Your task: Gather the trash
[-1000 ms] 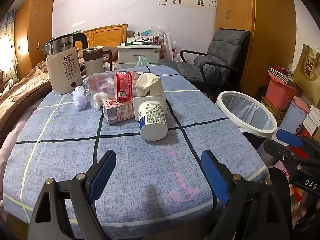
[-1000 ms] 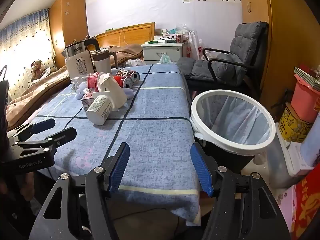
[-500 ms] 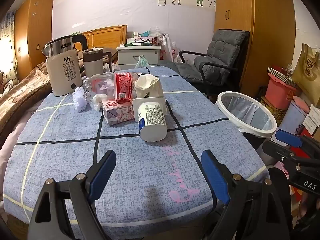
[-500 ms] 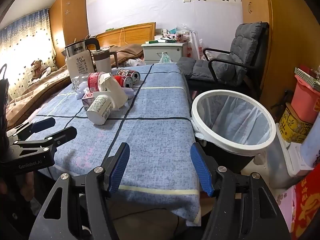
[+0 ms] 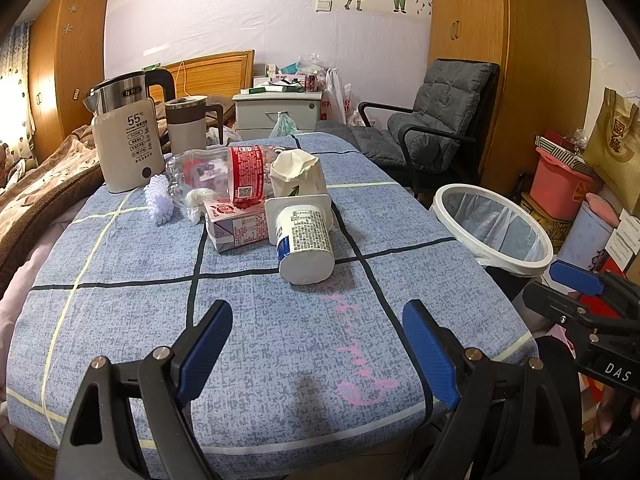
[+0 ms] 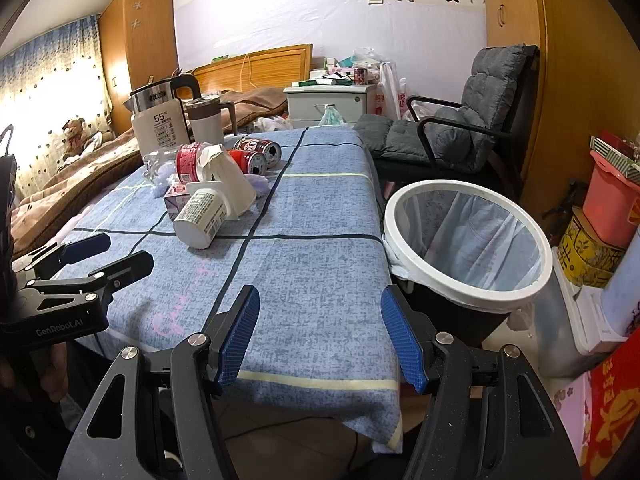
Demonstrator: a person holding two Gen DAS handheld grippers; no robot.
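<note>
1. When I look through my left camera, my left gripper (image 5: 316, 340) hangs over the near end of the table (image 5: 120, 320), with its jaws wide apart and nothing between them.
2. Ahead, the trash lies in a heap: a white cup (image 5: 306, 240) on its side, a carton (image 5: 236, 228) touching it, a bottle (image 5: 224, 172) and a crumpled paper cup (image 5: 298, 178) behind.
3. A kettle (image 5: 126, 136) stands at the far left, and the bin (image 5: 494, 232) sits just beside the table on the right.
4. Through my right camera, my right gripper (image 6: 320, 336) is over the table's near corner, jaws apart and empty.
5. The bin (image 6: 466, 240) is close on the right, and two cans (image 6: 256, 156) lie behind the heap.
</note>
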